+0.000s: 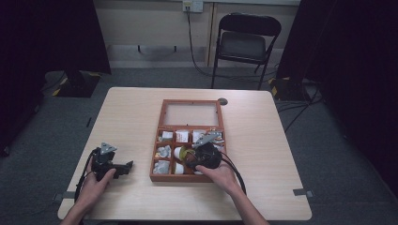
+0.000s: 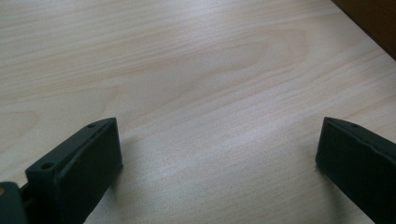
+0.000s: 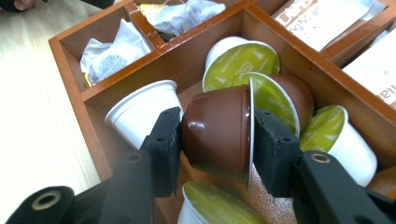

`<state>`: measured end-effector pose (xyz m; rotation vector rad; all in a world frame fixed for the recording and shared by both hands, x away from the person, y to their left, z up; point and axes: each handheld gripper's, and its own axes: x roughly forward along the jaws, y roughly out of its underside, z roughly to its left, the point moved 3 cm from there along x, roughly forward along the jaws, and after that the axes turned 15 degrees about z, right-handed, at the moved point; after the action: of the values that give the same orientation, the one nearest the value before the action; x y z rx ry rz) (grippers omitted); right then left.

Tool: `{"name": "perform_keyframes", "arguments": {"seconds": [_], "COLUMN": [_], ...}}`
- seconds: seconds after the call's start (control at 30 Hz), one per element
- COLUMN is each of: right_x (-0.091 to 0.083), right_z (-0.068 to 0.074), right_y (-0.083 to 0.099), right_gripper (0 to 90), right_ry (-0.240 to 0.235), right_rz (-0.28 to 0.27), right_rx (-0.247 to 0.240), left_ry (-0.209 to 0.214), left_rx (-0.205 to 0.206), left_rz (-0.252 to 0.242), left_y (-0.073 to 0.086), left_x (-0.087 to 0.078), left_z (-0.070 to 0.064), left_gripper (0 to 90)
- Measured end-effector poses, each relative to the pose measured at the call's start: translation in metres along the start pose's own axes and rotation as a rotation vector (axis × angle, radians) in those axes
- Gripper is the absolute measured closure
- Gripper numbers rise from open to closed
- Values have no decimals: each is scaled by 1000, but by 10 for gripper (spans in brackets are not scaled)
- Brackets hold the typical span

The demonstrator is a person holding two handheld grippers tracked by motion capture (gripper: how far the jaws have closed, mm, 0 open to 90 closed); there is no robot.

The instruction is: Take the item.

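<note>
The right claw (image 3: 217, 135) pinches a brown coffee capsule (image 3: 219, 133) end to end, one jaw on its narrow base and the other flat against its green foil lid, holding it on its side just above the middle compartment of the wooden box (image 3: 70, 70). Such a capsule is probably light, with a thin, smooth plastic wall that would dent or slip under a hard squeeze; the foil is the weak spot, so a modest grip looks safest. Under and around it lie more capsules: a white capsule (image 3: 142, 109) to one side, several green-lidded ones (image 3: 240, 60) behind and below. Farther compartments hold tea bags in clear wrappers (image 3: 109, 53) and printed paper sachets (image 3: 322, 18). In the high view the box (image 1: 187, 143) sits mid-surface with its glazed lid (image 1: 191, 114) laid open at the far side. The left claw (image 2: 217, 158) rests spread and empty on the bare surface (image 2: 187, 70), well apart from the box
</note>
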<state>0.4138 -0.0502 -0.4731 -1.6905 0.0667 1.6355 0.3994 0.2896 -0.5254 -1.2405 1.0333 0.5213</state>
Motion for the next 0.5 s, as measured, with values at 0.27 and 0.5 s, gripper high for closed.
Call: {"name": "perform_keyframes", "arguments": {"seconds": [0.27, 0.5], "right_x": [-6, -8], "right_z": [0, -1], "right_y": [0, -1], "right_gripper": [553, 553], "right_ry": [1, -3], "right_rz": [-25, -36], "right_rx": [5, 9], "left_ry": [-1, 1], "left_rx": [0, -1], "left_rz": [0, 0], "left_y": [0, 0], "left_x": [0, 0], "left_z": [0, 0], "left_gripper": [0, 0]}}
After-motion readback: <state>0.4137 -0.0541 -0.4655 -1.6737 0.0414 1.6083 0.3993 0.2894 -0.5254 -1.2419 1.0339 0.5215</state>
